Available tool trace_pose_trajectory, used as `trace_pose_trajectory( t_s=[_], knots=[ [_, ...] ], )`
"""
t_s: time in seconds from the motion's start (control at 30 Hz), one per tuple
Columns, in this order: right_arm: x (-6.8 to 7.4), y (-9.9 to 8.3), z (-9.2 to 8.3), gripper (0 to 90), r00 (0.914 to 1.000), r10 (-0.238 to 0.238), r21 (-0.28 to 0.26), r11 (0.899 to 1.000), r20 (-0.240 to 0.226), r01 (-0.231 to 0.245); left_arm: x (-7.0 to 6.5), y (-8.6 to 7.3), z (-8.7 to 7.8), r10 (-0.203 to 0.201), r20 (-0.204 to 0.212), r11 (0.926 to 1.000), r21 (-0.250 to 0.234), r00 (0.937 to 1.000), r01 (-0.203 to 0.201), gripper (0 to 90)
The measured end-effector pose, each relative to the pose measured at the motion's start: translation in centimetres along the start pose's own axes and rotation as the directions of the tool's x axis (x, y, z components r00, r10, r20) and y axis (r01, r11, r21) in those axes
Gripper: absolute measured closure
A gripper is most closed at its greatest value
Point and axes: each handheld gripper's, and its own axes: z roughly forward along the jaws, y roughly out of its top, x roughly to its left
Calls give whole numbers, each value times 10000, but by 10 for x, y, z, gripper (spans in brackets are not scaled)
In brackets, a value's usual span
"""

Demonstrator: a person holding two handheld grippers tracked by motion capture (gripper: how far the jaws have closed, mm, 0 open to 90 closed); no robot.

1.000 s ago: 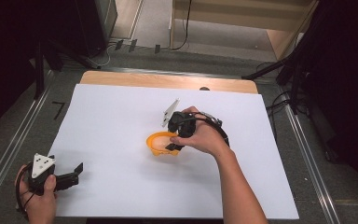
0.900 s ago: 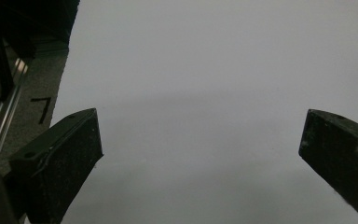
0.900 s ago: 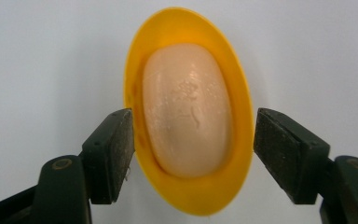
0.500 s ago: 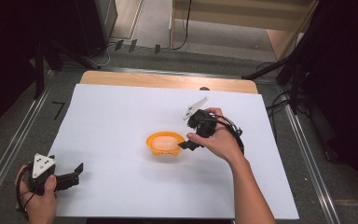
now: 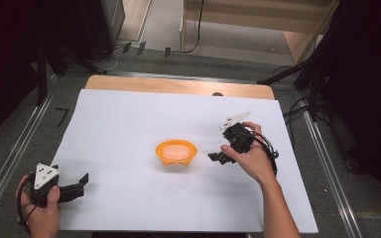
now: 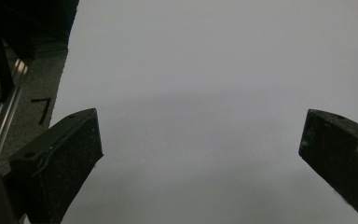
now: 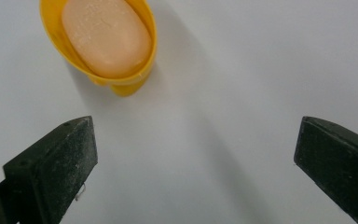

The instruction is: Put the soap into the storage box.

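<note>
At the lower left of the high view, the left gripper (image 5: 82, 179), black with a grey three-cornered plate on top, sits in the person's left hand (image 5: 42, 206) at the near edge of the white paper sheet (image 5: 124, 124) that covers the table. Its jaws stand spread; in the left gripper view they rise wide apart from the bottom corners with nothing but bare white sheet between them, and a strip of grey floor with a metal rail (image 6: 2, 126) runs down the left edge of that frame.

Near the middle of the high view, slightly below centre, stands the small round orange plastic dish (image 5: 176, 152), upright on the sheet, with a pale peach oval bar of soap (image 5: 175, 150) lying inside it.

Just right of the dish, apart from it, the right gripper (image 5: 217, 157) is held in the person's right hand (image 5: 250, 157), its tip pointing left toward the dish. Its jaws have just been opening and now stand fully spread, with nothing between them. In the right gripper view the dish (image 7: 142, 28) and soap (image 7: 106, 35) lie in the upper left of the frame, beyond the jaw tips and touching neither.
</note>
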Motion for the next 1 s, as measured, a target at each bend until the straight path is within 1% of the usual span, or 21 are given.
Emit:
trace_pose_trajectory(
  t_s=[0.17,0.2,0.23,0.27,0.43,0.47,0.5,0.53,0.57,0.6,0.67,0.7,0.73,0.77,0.8,0.83,0.87,0.9,0.93,0.97,1.0],
  knots=[
    [-6,-19,-5,0,9986,472,-329,9984,235,-464,1,0,0,-21,68,10000,36,10000,21,0],
    [-6,-19,-5,0,9986,472,-329,9984,235,-464,1,0,0,-21,68,10000,36,10000,21,0],
    [-8,-26,-7,0,9974,671,-369,9971,270,-661,1,0,0,-41,68,10000,29,10000,41,0],
    [-8,-30,-9,0,9965,760,-421,9963,341,-745,1,0,0,-32,67,10000,30,10000,32,0],
    [-11,-48,-14,0,9920,1117,-585,9924,581,-1083,1,0,1,-39,60,10000,48,10000,38,0],
    [-11,-48,-14,0,9920,1117,-585,9924,581,-1083,1,0,1,-39,60,10000,48,10000,38,0],
    [-13,-55,-16,0,9900,1290,-783,9891,579,-1243,1,0,0,-45,58,10000,46,10000,45,0],
    [-13,-55,-16,0,9900,1290,-783,9891,579,-1243,1,0,0,-45,58,10000,46,10000,45,0],
    [-13,-62,-19,0,9868,1481,-900,9858,661,-1419,1,0,0,-48,66,10000,39,10000,48,0],
    [-13,-65,-20,0,9864,1498,-973,9849,673,-1430,1,0,0,-45,74,10000,56,10000,44,0],
    [-12,-72,-22,0,9824,1694,-1093,9810,791,-1603,1,0,0,-47,55,10000,42,10000,47,0],
    [-12,-72,-22,0,9824,1694,-1093,9810,791,-1603,1,0,0,-47,55,10000,42,10000,47,0],
    [-12,-80,-25,0,9789,1847,-1292,9765,876,-1726,1,0,0,-31,56,10000,44,10000,30,0],
    [-13,-83,-27,0,9765,1937,-1369,9741,943,-1800,1,0,0,-31,49,10000,42,10000,31,0],
    [-13,-83,-27,0,9765,1937,-1369,9741,943,-1800,1,0,0,-27,31,10000,47,10000,27,0],
    [-14,-91,-30,0,9716,2167,-1526,9677,953,-2009,1,0,0,-23,21,10000,33,10000,23,0],
    [-14,-95,-32,0,9720,2174,-1623,9660,893,-2011,1,0,0,-23,21,10000,33,10000,23,0],
    [-14,-95,-32,0,9720,2174,-1623,9660,893,-2011,1,0,0,-23,15,10000,54,10000,22,0],
    [-14,-102,-34,0,9701,2250,-1654,9640,906,-2081,1,0,0,-39,28,10000,71,10000,39,0],
    [-14,-106,-35,0,9662,2374,-1661,9615,1008,-2189,1,0,0,-39,28,10000,71,10000,39,0],
    [-14,-110,-36,0,9653,2396,-1707,9604,1037,-2201,1,0,0,-4,49,9999,110,10000,3,0]
  ],
)
